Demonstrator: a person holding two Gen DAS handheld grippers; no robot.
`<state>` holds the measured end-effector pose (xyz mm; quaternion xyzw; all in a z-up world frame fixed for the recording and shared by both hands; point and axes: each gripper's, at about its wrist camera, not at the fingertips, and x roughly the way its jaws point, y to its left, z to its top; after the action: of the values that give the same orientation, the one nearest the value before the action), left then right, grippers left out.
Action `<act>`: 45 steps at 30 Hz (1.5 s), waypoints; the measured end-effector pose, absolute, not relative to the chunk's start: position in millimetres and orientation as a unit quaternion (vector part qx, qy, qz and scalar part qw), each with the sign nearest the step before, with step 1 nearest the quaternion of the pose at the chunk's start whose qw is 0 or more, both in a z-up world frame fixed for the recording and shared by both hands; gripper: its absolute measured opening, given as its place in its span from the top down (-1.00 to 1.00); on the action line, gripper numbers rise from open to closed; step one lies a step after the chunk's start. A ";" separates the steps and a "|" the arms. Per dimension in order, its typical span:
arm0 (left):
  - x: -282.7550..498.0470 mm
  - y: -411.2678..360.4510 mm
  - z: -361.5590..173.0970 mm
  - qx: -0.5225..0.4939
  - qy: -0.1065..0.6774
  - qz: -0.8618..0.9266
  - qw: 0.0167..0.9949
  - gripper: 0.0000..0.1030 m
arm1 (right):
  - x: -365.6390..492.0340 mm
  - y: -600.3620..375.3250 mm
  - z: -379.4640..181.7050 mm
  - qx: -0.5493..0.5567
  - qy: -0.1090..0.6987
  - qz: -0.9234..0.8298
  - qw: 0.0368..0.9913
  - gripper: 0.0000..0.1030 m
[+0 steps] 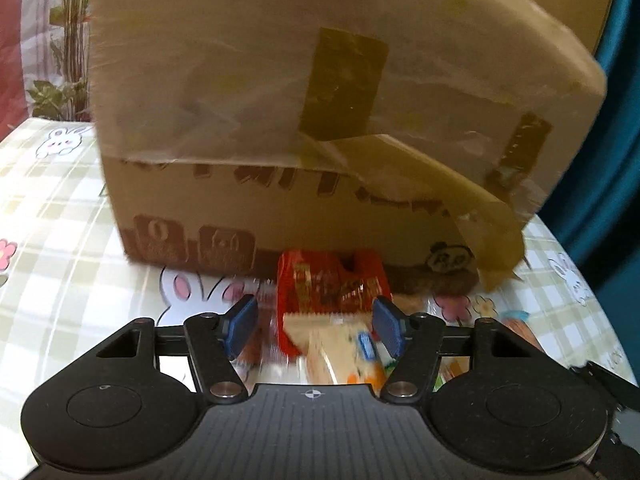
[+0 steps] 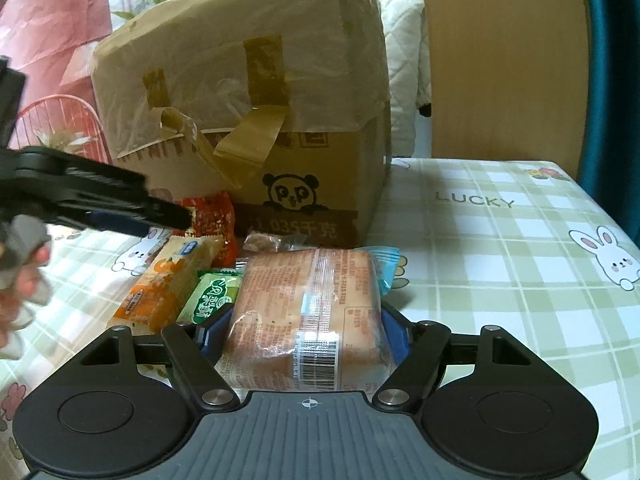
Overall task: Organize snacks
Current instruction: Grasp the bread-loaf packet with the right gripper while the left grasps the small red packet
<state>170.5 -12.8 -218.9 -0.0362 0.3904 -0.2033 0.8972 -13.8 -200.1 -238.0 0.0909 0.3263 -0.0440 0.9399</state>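
Two grippers work the snack pile in front of the taped cardboard box. Right gripper is clamped on the wrapped bread packet — keep the squeeze light and lift straight up. Left gripper is spread wide over the red snack packet at the box's base — centre it before closing.

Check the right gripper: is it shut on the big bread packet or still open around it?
Shut on it, apparently: the right gripper has blue pads pressed against both sides of the bread packet, no gap visible.

Left gripper (jaws apart) over red snack packet beside cardboard box.
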 end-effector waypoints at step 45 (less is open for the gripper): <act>110.2 21.9 -208.7 -0.055 0.354 -0.182 0.916 0.97 | -14.6 -199.1 -239.7 0.098 0.323 -0.040 0.941 -0.39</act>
<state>110.2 21.9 -208.7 -0.0551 0.3540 -0.1818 0.9157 -14.6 -199.1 -239.7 0.0980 0.3226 -0.0396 0.9406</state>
